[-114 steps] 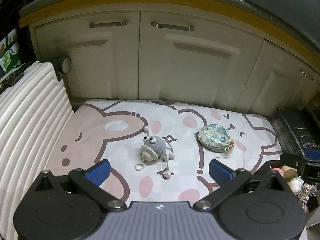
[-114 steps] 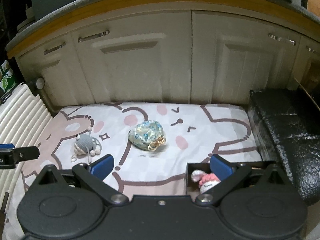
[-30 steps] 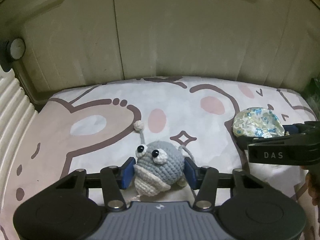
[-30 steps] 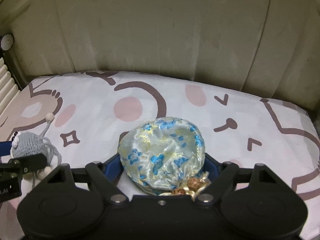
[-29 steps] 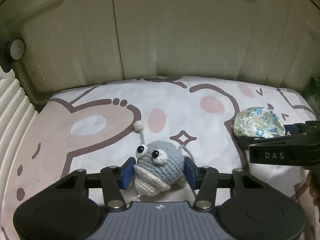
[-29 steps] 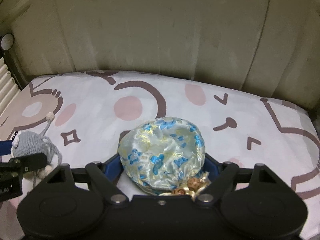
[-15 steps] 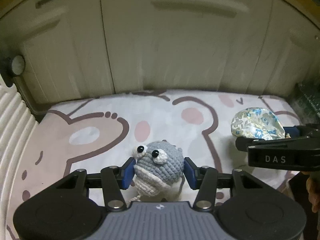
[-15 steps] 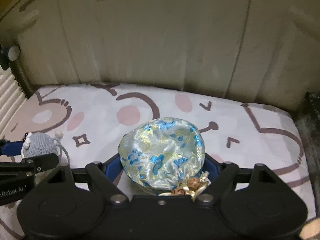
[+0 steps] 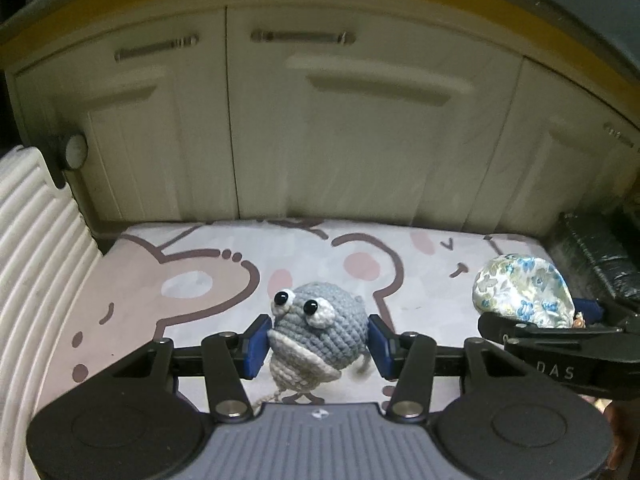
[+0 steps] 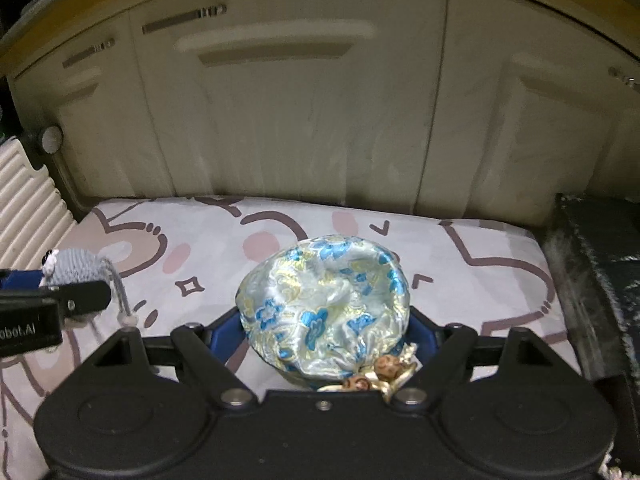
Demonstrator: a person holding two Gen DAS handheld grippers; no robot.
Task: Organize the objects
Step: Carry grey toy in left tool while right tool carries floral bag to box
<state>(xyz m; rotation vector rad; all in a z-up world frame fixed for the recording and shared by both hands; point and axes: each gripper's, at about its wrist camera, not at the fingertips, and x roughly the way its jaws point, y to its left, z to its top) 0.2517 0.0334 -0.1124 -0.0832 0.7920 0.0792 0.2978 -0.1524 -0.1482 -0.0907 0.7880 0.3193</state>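
Note:
My left gripper (image 9: 318, 346) is shut on a grey crocheted toy (image 9: 318, 330) with big eyes and a cream belly, held above the cartoon mat (image 9: 180, 280). Its strings dangle below. My right gripper (image 10: 324, 340) is shut on a blue-and-gold floral satin pouch (image 10: 324, 308) with beads at its mouth, also lifted off the mat (image 10: 480, 264). In the left wrist view the pouch (image 9: 520, 290) and the right gripper (image 9: 560, 340) show at the right. In the right wrist view the toy (image 10: 78, 266) and the left gripper (image 10: 48, 300) show at the left.
Cream cabinet doors (image 9: 340, 140) stand behind the mat. A white ribbed suitcase (image 9: 32, 260) lies along the left. A black wrapped block (image 10: 600, 272) borders the right.
Both grippers have risen and pulled back from the mat, each carrying its object. More of the cabinets and the countertop edge now shows.

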